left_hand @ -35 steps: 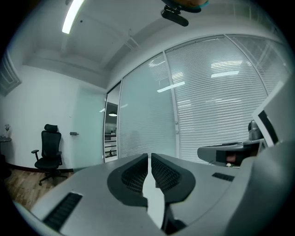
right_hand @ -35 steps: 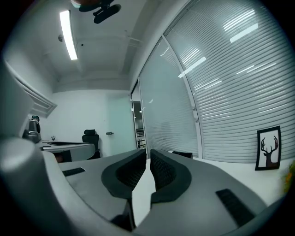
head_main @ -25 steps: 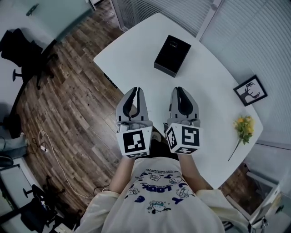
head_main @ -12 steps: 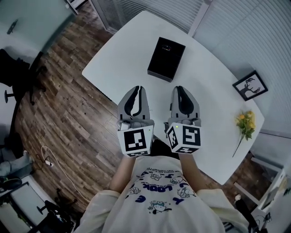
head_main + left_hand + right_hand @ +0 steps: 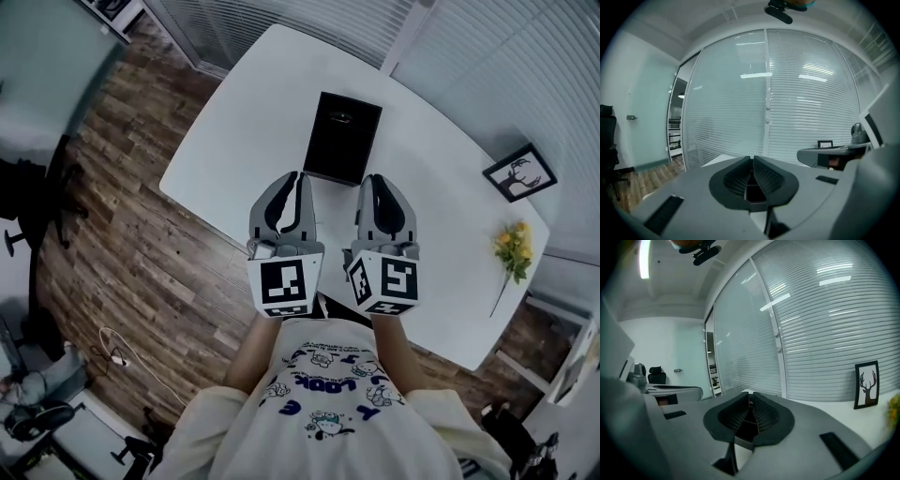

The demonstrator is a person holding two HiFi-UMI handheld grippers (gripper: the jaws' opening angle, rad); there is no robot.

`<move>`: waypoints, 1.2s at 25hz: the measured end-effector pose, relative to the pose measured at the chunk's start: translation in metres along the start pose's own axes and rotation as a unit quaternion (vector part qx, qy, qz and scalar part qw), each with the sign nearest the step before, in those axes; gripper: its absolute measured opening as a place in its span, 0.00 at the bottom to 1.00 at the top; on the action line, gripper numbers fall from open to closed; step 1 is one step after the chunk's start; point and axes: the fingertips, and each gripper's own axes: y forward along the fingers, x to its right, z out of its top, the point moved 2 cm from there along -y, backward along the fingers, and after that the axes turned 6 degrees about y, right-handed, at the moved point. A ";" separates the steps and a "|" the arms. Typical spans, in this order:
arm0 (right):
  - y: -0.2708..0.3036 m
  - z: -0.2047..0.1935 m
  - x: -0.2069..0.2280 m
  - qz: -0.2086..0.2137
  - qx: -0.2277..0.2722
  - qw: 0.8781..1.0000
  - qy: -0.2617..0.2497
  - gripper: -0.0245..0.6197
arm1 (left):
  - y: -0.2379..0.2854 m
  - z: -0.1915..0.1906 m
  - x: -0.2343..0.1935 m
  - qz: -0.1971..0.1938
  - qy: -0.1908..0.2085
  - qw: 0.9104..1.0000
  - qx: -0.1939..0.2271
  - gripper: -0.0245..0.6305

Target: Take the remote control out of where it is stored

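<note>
Two grippers to ready first. At lower centre of the head view: left gripper (image 5: 294, 178) and right gripper (image 5: 374, 182) side by side over the near edge of the white table (image 5: 441, 225), each with jaws pressed together and nothing between them. Spread both before reaching in.

Just beyond the tips, towards upper centre: closed black box (image 5: 342, 136), flat on the table. No remote control in sight, so probably stored inside that box.

Steady the box's lower part with one gripper, pinch the lid's edge with the other, and lift straight up so the box is not dragged. Keep clear of the yellow flowers (image 5: 511, 251) and framed deer picture (image 5: 518, 173) at far right.
</note>
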 end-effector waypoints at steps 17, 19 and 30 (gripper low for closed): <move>0.052 -0.015 0.037 -0.092 -0.026 0.995 0.020 0.11 | 0.108 -0.023 -0.002 -0.140 0.025 0.989 -0.042 0.09; 0.056 -0.019 0.038 -0.097 -0.031 0.995 0.022 0.11 | 0.115 -0.025 0.000 -0.151 0.024 0.987 -0.043 0.09; 0.076 -0.029 0.047 -0.113 -0.043 0.992 0.032 0.11 | 0.150 -0.027 0.002 -0.196 0.044 0.979 -0.036 0.14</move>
